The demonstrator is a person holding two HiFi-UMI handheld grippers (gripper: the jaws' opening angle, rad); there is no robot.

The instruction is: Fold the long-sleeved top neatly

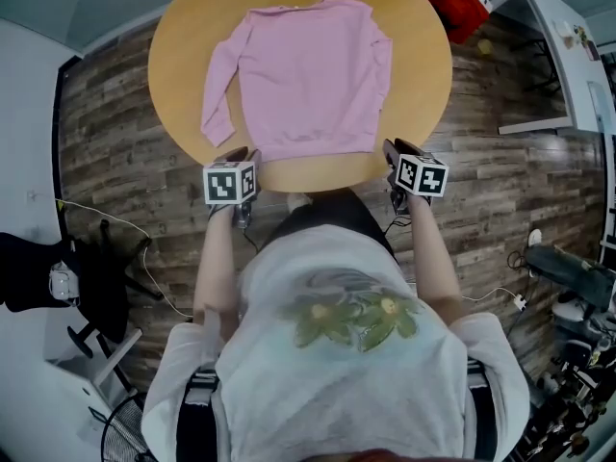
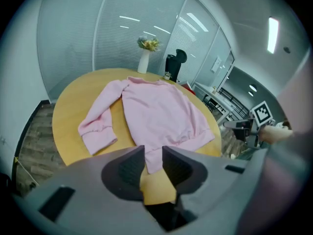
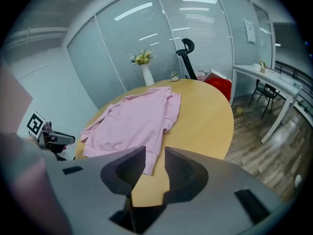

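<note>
Pink long-sleeved fabric top (image 1: 308,75) in line with both pairs of fingers, gripped by neither. Left gripper (image 2: 153,153) fingers (image 2: 128,168) parted, empty, at the near edge of the round wooden counter (image 1: 414,75); right gripper (image 3: 155,155) fingers likewise parted, empty, at that same edge. Top spread flat mid-counter, hem nearest that edge, one sleeve angled out, the other tucked along the body. White vase of flowers (image 2: 144,60) at the counter's far edge.
</note>
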